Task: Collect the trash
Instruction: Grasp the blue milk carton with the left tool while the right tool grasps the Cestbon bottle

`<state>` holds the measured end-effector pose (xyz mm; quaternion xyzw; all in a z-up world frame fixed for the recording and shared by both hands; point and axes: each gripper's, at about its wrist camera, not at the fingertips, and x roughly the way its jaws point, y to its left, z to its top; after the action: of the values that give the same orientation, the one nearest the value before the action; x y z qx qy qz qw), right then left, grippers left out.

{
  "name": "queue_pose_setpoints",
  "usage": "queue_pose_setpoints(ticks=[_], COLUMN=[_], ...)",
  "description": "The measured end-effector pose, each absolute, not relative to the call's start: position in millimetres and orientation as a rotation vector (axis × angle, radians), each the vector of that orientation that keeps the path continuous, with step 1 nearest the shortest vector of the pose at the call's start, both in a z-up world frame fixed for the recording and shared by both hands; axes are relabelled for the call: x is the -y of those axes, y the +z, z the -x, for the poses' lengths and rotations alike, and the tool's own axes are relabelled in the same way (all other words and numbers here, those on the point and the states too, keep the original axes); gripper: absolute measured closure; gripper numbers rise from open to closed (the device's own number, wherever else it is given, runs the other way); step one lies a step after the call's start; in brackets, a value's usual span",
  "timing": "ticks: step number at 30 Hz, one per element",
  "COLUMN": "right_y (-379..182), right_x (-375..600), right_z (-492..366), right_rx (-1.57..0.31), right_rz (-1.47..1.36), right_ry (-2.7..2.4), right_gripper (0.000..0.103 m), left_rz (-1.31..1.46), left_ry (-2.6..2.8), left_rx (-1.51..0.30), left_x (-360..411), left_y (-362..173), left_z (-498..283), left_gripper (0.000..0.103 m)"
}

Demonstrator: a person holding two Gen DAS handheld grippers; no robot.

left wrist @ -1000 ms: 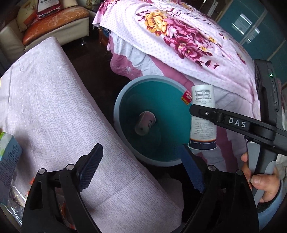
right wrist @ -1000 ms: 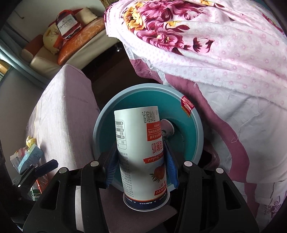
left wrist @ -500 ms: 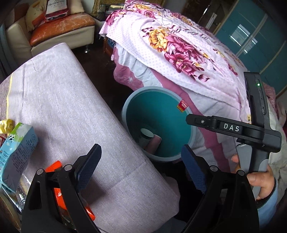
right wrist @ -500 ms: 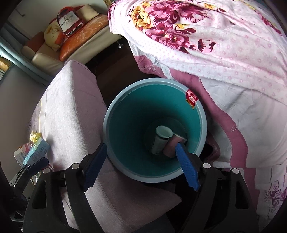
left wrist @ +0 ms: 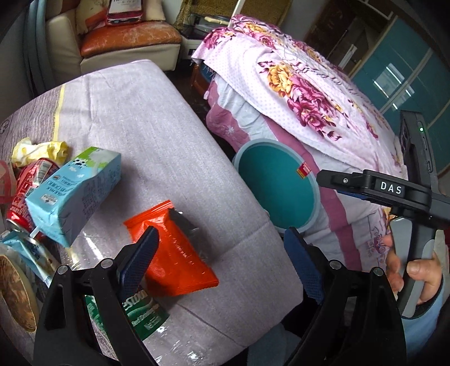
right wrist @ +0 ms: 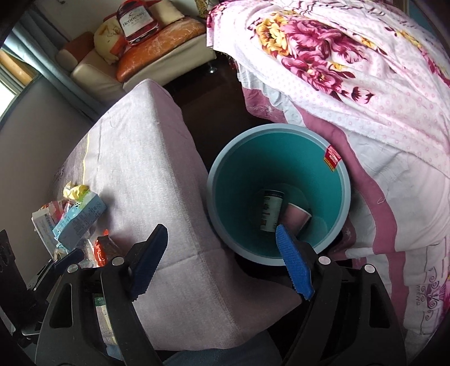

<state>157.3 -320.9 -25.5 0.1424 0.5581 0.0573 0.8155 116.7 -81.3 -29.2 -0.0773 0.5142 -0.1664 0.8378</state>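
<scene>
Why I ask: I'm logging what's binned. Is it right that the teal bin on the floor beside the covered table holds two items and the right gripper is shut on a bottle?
Not quite. The right gripper is open and holds nothing, as the right wrist view shows. The rest stands: the teal bin holds a bottle and a pink cup.

"DAS" stands on the right gripper [left wrist: 391, 188] and "Hennessy" on the bottle-shaped cushion [right wrist: 137, 19] on the sofa [right wrist: 92, 70]
</scene>
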Motion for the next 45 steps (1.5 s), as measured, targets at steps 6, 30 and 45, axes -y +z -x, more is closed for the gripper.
queue_pose_setpoints(ticks=[6,30,45], right_y=[-12.6,-40.1,-51.5], right_x=[288.5,182.6,179.6], right_z=[-152.1,-170.3,-183.9], right_rx=[-1.193,-1.335,-1.363], right_rz=[-0.259,-0.032,-0.03], right_ry=[0.173,0.383,0.374], right_gripper=[0.026,0.026,0.026], left_rz=[0.117,-0.167,-0.084], left_ry=[-0.279,-0.178,-0.182], left_rx=[-1.031,-1.176,-1.189], left_x=[38.3,-7.3,-16.8], left_y=[-11.2,-44.8,-60.7], left_z=[-109.5,-174.4,-180.0], left_gripper=[0.012,0.016,0.053])
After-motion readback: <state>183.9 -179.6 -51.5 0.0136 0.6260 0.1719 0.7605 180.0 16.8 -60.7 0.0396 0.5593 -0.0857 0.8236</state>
